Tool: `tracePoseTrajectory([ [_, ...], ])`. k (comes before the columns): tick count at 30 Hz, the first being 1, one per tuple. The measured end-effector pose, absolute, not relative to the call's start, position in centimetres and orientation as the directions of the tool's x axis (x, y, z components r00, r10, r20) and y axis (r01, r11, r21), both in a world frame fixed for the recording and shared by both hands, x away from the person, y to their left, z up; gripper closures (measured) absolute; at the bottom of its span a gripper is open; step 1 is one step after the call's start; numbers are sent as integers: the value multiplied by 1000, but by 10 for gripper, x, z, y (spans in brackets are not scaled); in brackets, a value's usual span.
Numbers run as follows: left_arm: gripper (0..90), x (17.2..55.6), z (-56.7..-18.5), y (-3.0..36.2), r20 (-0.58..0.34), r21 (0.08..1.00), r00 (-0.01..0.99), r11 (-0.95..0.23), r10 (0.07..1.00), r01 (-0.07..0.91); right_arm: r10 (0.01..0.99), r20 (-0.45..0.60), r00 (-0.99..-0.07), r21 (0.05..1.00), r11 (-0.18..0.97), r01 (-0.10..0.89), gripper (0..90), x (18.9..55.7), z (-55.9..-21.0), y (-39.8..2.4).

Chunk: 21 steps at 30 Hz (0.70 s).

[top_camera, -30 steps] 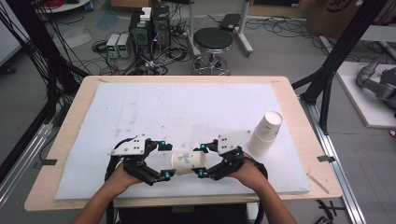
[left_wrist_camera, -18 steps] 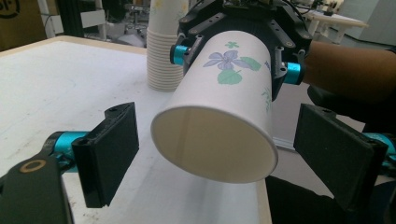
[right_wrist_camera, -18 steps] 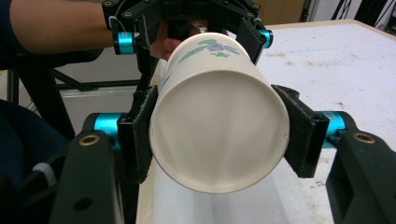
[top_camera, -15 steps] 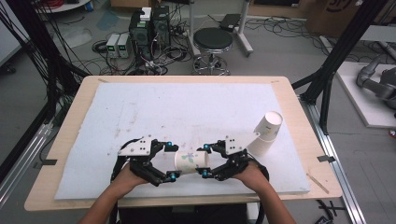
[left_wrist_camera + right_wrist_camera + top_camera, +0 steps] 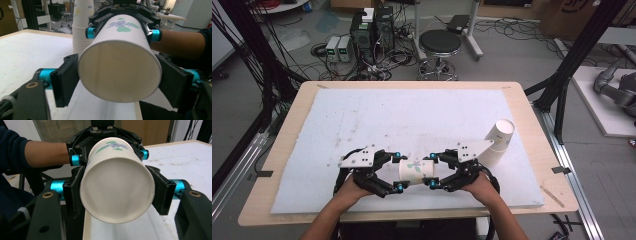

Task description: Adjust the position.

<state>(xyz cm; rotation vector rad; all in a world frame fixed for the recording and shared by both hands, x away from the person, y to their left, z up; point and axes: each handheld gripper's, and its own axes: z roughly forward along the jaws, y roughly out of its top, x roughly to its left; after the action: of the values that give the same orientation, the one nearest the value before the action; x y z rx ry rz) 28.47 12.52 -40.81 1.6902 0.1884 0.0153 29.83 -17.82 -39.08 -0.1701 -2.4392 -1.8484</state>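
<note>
White paper cup (image 5: pixel 416 170) with purple-green flower print; black tongs (image 5: pixel 398 172).

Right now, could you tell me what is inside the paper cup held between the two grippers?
The paper cup looks empty in the left gripper view: bare white wall inside its open mouth. The right gripper view shows its closed base. The deepest inside is dim.

Both grippers, the left gripper (image 5: pixel 397 172) and the right gripper (image 5: pixel 432 171), have black jaws, cyan collars and grey three-cornered plates; the person's sleeves look dark, possibly navy.
</note>
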Motion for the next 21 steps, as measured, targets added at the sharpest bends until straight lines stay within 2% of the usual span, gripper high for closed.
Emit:
tracePoseTrajectory([
  [13,293,287,-399,127,-129,974,981,-170,142,153,54,158,-986,947,275,167,360,300,-393,-178],
  [16,299,287,-396,128,-141,966,979,-196,147,169,87,166,-982,941,284,184,243,299,-392,-176],
  [21,303,287,-388,133,-132,951,977,-256,170,173,105,143,-984,936,309,169,230,297,-386,-175],
])
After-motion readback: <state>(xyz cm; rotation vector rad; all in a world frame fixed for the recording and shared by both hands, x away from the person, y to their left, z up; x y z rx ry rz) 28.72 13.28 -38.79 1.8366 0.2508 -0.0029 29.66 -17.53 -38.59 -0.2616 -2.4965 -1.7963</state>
